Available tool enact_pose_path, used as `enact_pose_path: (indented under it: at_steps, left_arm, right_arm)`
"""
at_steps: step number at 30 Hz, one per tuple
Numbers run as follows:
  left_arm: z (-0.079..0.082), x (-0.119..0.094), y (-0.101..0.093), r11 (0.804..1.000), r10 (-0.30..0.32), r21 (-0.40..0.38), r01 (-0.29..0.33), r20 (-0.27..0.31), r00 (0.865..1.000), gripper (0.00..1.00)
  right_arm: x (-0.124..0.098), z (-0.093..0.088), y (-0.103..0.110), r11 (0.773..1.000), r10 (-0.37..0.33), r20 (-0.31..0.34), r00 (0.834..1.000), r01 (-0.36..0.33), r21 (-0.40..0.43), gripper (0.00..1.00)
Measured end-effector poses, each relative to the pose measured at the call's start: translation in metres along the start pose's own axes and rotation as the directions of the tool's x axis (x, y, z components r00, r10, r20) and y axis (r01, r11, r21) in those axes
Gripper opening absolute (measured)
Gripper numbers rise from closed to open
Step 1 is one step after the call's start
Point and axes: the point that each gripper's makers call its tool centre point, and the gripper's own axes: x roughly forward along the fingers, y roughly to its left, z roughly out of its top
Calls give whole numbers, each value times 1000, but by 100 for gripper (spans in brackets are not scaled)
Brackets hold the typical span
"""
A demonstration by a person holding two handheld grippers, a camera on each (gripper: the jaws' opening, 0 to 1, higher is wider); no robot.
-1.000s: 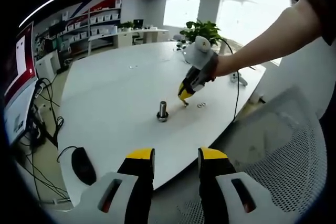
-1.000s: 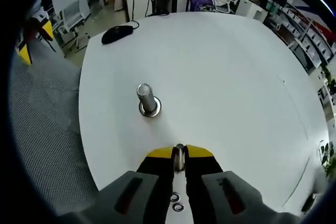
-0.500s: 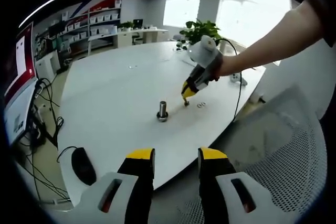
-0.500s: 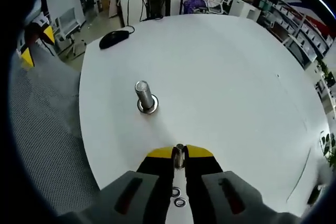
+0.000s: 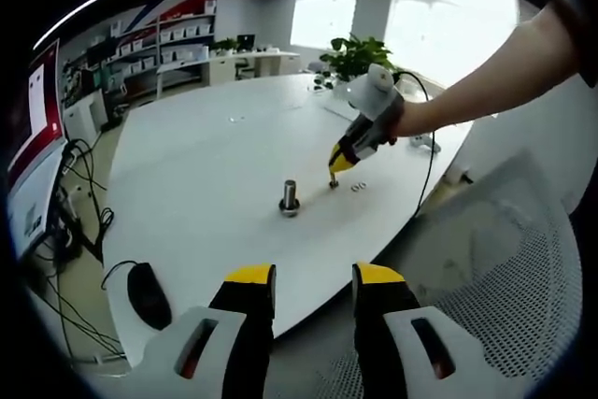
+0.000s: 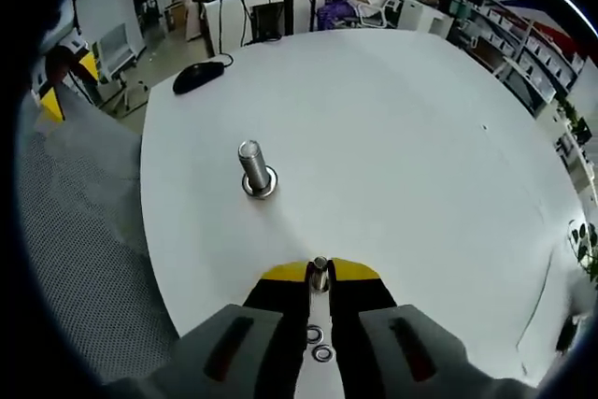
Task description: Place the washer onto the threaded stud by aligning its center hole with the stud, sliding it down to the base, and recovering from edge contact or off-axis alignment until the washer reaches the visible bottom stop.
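Right gripper (image 6: 320,274) apparently pinches washer (image 6: 320,266) short of stud (image 6: 253,167).

Left tongs (image 5: 313,289): jaws parted with a clear gap, held off the near edge of the counter (image 5: 206,147), gripping nothing. Right tongs (image 6: 320,274): jaws closed together on a small washer (image 6: 320,265) pinched at their tips, angled down over the counter near its edge. A bare forearm (image 5: 486,81) extends behind the right tongs.
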Motion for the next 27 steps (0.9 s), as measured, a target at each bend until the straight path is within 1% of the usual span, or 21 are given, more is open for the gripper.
enact_pose_path:
  at_steps: [6,10,13,17,27]
  left_arm:
    - [0,0,0,1000,1,0,-1,0,1000,31]
    - [0,0,0,1000,2,1,-2,1,1000,31]
    - [1,0,0,1000,1,0,-1,3,1000,31]
    - [0,0,0,1000,3,1,-3,0,1000,31]
    - [0,0,1,1000,5,2,-5,-2,1000,31]
  right_arm:
    - [-3,-5,-1,1000,-7,5,1000,7,11,9]
    - [-5,-8,-2,999,-7,12,1000,6,33,9]
    - [-7,-10,-3,998,-2,21,1000,1,65,9]
    - [-10,-12,0,998,-3,25,1000,1,70,9]
    - [-10,-13,-1,998,1,26,1000,-2,65,9]
